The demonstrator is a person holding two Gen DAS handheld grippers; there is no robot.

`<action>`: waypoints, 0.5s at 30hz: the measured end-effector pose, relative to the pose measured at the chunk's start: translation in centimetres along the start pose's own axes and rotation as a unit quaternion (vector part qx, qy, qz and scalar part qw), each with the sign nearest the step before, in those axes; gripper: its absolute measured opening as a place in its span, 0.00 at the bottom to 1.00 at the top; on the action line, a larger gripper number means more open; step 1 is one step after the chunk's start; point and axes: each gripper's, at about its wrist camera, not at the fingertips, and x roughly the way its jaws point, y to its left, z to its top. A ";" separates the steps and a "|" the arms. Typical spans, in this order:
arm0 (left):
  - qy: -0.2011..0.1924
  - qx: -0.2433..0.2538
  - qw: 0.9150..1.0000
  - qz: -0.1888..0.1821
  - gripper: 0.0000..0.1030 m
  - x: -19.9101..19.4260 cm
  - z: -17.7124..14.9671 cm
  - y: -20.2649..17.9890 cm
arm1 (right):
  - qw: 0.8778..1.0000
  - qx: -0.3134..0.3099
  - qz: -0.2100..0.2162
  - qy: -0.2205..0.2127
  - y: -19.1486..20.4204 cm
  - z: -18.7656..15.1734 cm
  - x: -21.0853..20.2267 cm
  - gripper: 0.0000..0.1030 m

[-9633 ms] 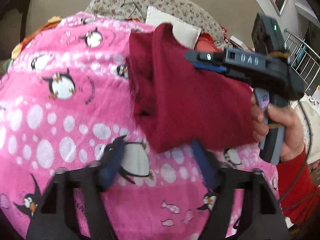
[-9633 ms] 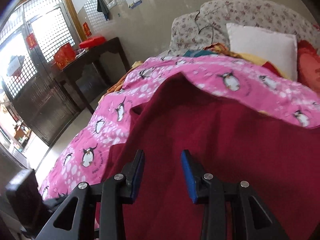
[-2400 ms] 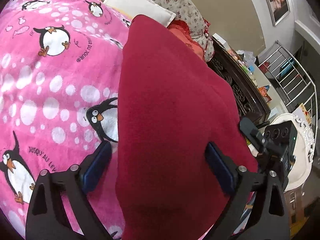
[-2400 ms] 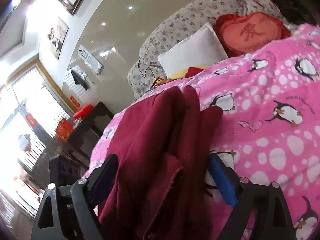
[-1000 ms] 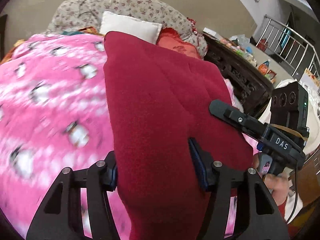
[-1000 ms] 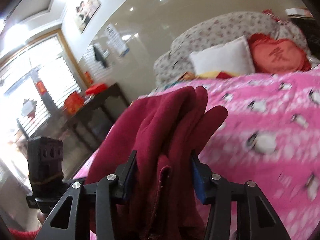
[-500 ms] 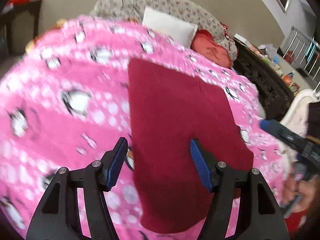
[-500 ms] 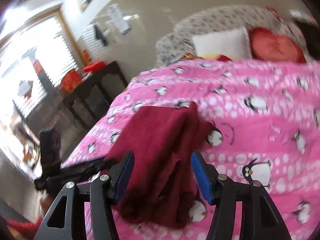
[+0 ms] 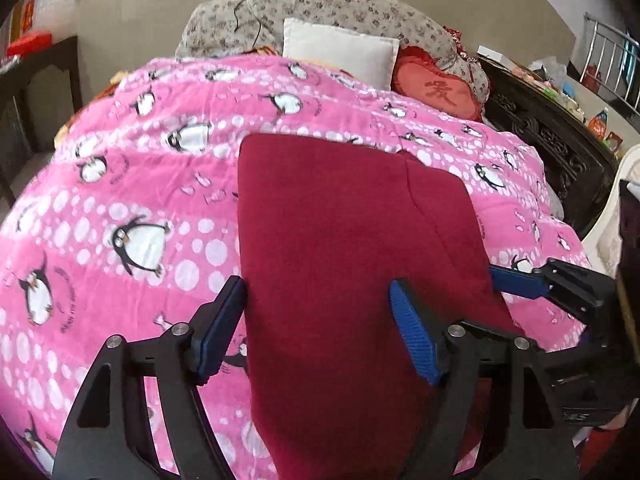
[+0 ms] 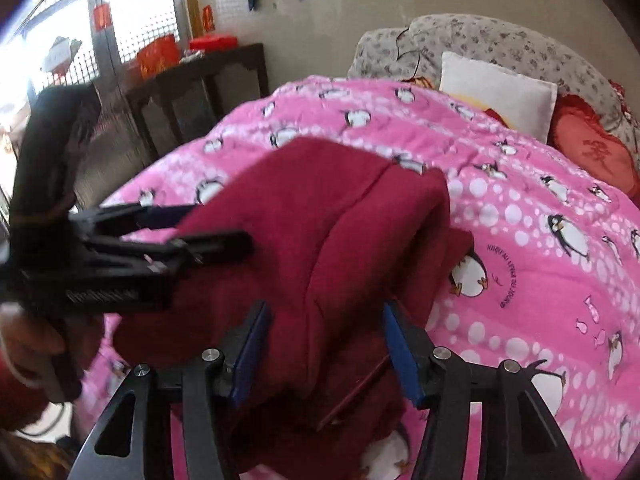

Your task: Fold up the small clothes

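Bed (image 9: 120,208) — tongs (image 9: 316,328) opening, perhaps touching garment (image 9: 340,240).

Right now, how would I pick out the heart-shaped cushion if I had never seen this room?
Start at the pink penguin blanket covering the bed and follow it to the floral headboard. A white pillow leans there; the heart-shaped cushion sits beside it, the only red one, with a character stitched on it.

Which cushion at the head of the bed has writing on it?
The red heart-shaped cushion, right of the plain white pillow; it carries a stitched character, the white one is blank.
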 end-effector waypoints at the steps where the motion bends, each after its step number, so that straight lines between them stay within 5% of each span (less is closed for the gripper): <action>1: 0.003 -0.002 1.000 0.000 0.73 0.1 -0.1 0.0 | 1.000 0.000 -0.002 -0.001 0.0 -0.1 0.3 0.52; 8: 0.008 -0.011 1.000 -0.003 0.76 0.3 -0.6 0.0 | 1.000 0.016 0.003 -0.012 0.7 0.1 -2.0 0.52; 12: 0.008 -0.017 1.000 -0.002 0.76 0.2 -0.8 0.0 | 0.998 0.028 0.028 -0.054 0.8 0.5 -4.3 0.52; 15: 0.006 -0.015 1.000 0.005 0.76 -0.1 -1.0 -0.3 | 0.999 0.024 0.026 -0.036 1.1 0.4 -2.8 0.52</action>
